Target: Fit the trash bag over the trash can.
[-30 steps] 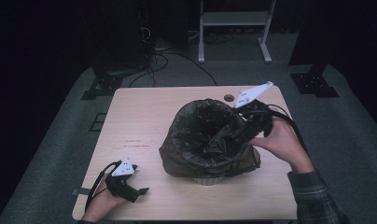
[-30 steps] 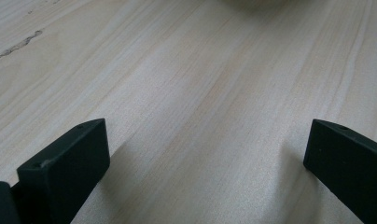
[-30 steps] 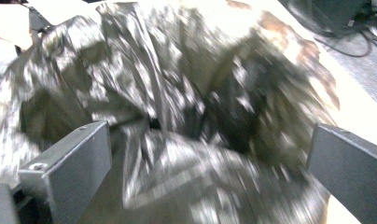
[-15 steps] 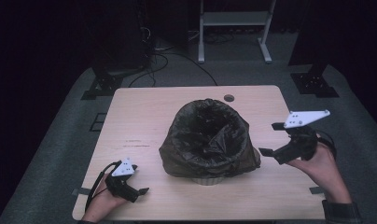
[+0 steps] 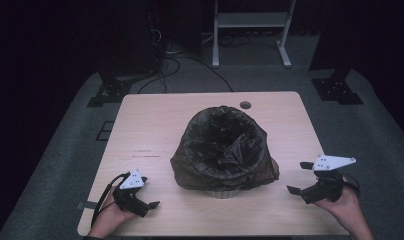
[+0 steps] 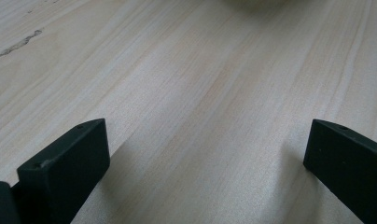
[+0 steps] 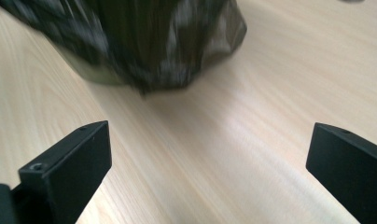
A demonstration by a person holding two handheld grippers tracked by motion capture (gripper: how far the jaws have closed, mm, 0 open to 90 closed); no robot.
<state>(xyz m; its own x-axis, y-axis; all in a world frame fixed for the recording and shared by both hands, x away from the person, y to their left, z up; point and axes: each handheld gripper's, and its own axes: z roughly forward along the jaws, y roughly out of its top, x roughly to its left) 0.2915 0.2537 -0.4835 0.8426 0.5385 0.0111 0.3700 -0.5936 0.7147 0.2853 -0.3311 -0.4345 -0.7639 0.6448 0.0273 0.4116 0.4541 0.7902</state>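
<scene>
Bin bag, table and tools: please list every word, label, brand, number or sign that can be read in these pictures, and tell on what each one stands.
There are none to quote.
Black bin bag: no print on it.
Wooden table: only a dark scuff mark in the grain, not writing.
Left tool and right tool: the pale plates on top carry small dark dots, no letters or numbers.

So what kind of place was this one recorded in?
Most likely a lab or recording studio rather than a home: a bare wooden table on grey carpet, dark surroundings, cables on the floor and metal stand bases behind. A bin lined with a black bag sits mid-table.
</scene>
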